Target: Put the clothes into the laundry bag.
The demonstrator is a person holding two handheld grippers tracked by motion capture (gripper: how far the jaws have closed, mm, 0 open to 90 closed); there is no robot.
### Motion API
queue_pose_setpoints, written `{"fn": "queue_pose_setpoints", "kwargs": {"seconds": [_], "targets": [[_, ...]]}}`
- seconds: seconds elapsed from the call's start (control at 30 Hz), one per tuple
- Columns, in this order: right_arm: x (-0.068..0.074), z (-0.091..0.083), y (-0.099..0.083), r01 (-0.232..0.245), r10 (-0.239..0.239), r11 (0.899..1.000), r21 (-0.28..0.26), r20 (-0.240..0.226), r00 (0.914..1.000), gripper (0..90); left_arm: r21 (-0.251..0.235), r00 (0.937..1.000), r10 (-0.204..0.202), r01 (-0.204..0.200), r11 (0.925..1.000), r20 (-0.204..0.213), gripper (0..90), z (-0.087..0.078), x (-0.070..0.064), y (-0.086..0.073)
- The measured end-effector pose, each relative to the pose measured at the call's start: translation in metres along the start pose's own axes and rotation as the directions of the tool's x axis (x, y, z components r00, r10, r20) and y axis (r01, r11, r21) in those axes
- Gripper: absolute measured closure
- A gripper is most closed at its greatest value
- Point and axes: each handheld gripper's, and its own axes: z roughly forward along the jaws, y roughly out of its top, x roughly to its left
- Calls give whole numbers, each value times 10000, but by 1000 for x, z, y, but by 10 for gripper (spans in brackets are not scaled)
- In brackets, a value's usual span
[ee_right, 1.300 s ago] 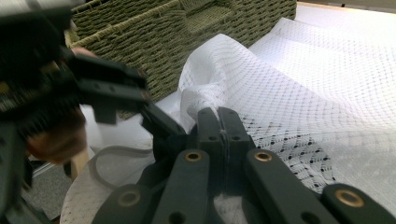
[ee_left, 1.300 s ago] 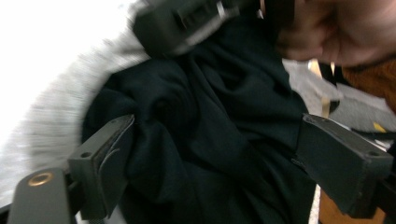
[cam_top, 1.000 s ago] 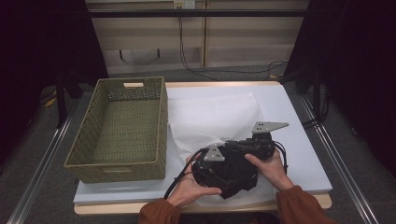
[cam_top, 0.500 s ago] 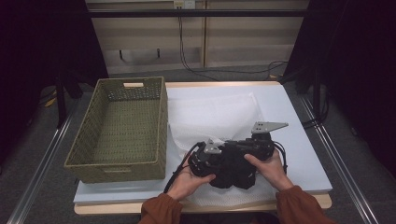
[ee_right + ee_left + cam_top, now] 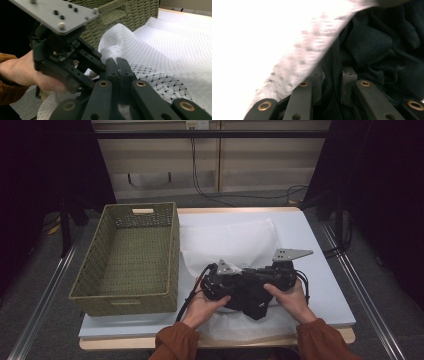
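White board (image 5: 320, 245) covers most of the table, with bare room behind and right of the hands. One basket (image 5: 131, 257) stands along its left edge. Left gripper (image 5: 226, 281) and right gripper (image 5: 265, 276) both clamp one dark cloth (image 5: 252, 295) on the white mesh (image 5: 225, 240), now closer together than before.

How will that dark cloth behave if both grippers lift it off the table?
Probably floppy: the dark cloth lies in soft folds and hangs bunched between the left gripper and right gripper. Likely light, since it crumples easily. It may sag and drag on the white sheet.
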Motion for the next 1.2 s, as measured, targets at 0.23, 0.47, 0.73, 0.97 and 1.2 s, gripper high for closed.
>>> {"fn": "queue_pose_setpoints", "kwargs": {"seconds": [0.23,0.47,0.73,0.97,1.2], "targets": [[-1,-8,3,31,-29,9998,-173,116,9999,892,-46,9974,-455,453,9990,-567,743,6,10,-6],[-7,-2,-5,-145,144,9998,120,125,9998,892,-373,9980,-561,550,9978,-291,540,-4,12,-12],[-9,2,-8,-189,186,9994,295,117,9998,892,-826,10000,-87,84,9965,-31,378,-29,-3,-13],[-8,3,-8,-191,187,9993,321,108,9998,892,-1345,9922,370,-208,9907,1191,415,-44,-20,-11],[-8,2,-8,-176,173,9993,317,89,9998,892,-647,9851,1003,-920,9937,1396,327,-7,-38,-17]]}}
